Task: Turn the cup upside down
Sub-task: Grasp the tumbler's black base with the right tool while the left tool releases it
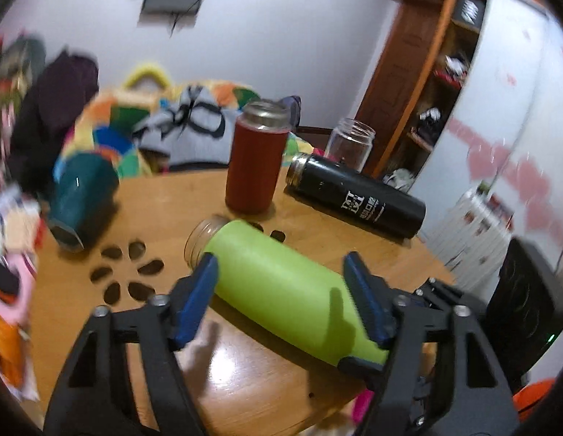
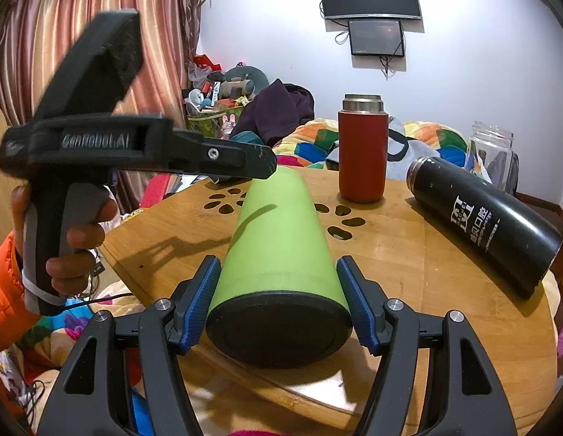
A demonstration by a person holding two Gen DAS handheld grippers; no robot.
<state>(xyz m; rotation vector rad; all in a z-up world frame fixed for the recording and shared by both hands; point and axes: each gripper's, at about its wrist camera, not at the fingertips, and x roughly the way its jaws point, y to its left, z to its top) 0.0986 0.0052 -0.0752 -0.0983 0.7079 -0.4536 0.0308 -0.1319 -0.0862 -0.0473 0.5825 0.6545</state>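
Observation:
A lime green flask (image 1: 281, 283) lies on its side on the round wooden table (image 1: 81, 298), steel mouth away and black base toward the table's near edge. My left gripper (image 1: 281, 265) is open and straddles its body from above. In the right wrist view the flask (image 2: 277, 239) points away, its black base nearest. My right gripper (image 2: 277, 272) sits around the base end, both blue pads (image 2: 208, 283) close to its sides, with thin gaps showing. The left gripper's body (image 2: 136, 152) hovers over the flask's far end.
A red flask (image 2: 361, 152) stands upright behind. A black flask (image 2: 492, 218) lies on its side at the right. A clear glass jar (image 2: 488, 152) stands at the far right. A teal cup (image 1: 81, 196) lies at the table's left. Bedding and clothes surround the table.

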